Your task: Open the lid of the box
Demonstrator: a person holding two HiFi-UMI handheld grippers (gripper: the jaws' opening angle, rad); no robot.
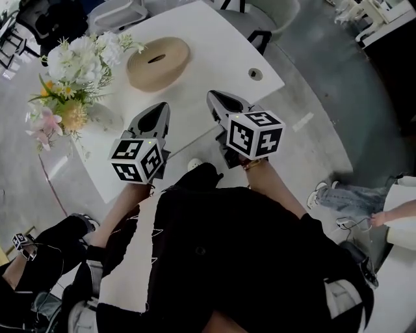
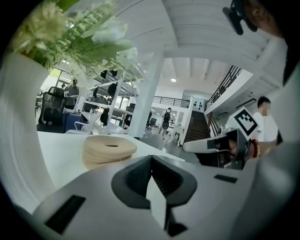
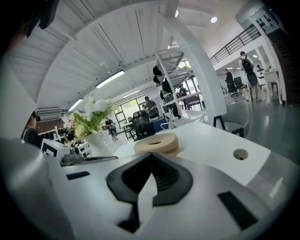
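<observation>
A round tan box (image 1: 158,62) with a slotted lid lies on the white table (image 1: 214,58), lid down. Both grippers hover over the table's near edge, short of the box and apart from it. My left gripper (image 1: 160,108) points at the box from the near left, jaws shut with nothing between them. Just to its right, my right gripper (image 1: 215,98) is also shut and empty. In the left gripper view the box (image 2: 110,149) lies ahead beyond the closed jaw tips (image 2: 151,158). The right gripper view shows the box (image 3: 156,143) ahead of its closed tips (image 3: 151,154).
A white vase of flowers (image 1: 71,75) stands at the table's left, close to my left gripper. A round cable hole (image 1: 255,74) sits near the table's right edge. Chairs (image 1: 260,16) stand beyond the far side. People sit or stand on the floor around me.
</observation>
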